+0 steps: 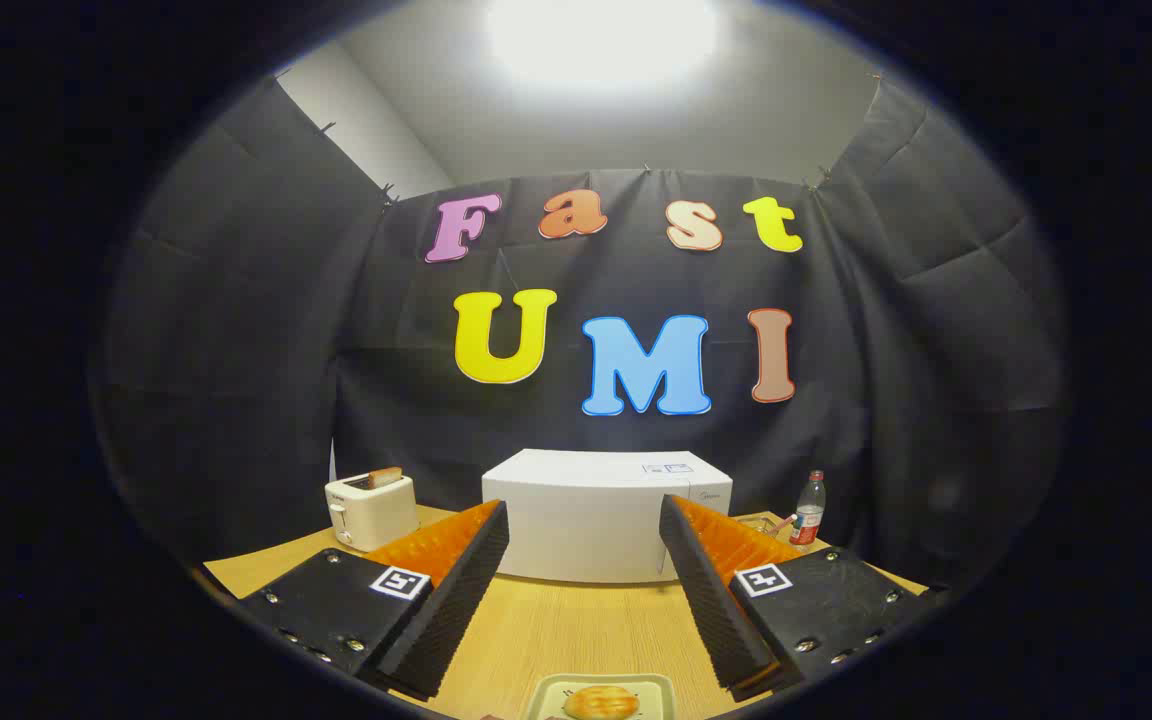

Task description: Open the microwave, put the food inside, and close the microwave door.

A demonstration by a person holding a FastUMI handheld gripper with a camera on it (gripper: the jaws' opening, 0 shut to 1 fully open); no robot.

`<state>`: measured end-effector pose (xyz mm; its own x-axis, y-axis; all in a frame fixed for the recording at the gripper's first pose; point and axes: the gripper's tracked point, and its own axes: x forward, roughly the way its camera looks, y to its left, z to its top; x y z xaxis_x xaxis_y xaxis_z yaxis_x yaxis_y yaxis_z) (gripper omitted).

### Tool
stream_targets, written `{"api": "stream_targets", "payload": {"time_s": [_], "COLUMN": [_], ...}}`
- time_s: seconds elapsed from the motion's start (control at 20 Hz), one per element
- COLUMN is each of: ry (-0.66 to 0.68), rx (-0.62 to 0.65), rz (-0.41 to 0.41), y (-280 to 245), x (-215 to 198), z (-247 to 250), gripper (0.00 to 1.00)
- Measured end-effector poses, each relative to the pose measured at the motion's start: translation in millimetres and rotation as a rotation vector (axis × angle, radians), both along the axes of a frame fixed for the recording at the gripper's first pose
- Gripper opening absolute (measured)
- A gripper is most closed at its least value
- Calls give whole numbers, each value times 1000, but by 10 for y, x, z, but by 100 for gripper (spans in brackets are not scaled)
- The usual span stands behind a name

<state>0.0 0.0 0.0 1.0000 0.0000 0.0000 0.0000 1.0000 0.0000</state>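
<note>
A white microwave (596,515) stands at the back of the wooden table, straight beyond my fingers, its door closed. Close below me, between the bases of the fingers, lies a pale plate (546,695) with a golden bun (601,703) on it. My gripper (584,520) hangs above the table with its fingers spread wide and nothing between them. The fingertips sit well short of the microwave and frame its front.
A white toaster (369,510) with a slice of toast sticking out stands left of the microwave. A plastic bottle (808,510) with a red label and a small dish stand to its right. Bare wooden table (576,625) stretches between plate and microwave.
</note>
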Motion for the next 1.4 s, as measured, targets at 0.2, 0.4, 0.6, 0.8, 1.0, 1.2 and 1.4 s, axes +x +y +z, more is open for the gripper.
{"api": "stream_targets", "payload": {"time_s": [0.2,0.4,0.6,0.8,1.0,1.2,1.4], "ry": [-4,-31,-36,-32,-9,0,5], "rx": [14,22,32,33,14,21,21], "rz": [-9,-16,1,-3,-14,-24,-35], "y": [-42,-78,-96,-144,-260,-414,-612], "x": [27,28,83,154,300,532,823], "z": [-27,65,67,41,-38,-81,-121], "gripper": [95,95,95,95,95,95,95]}}
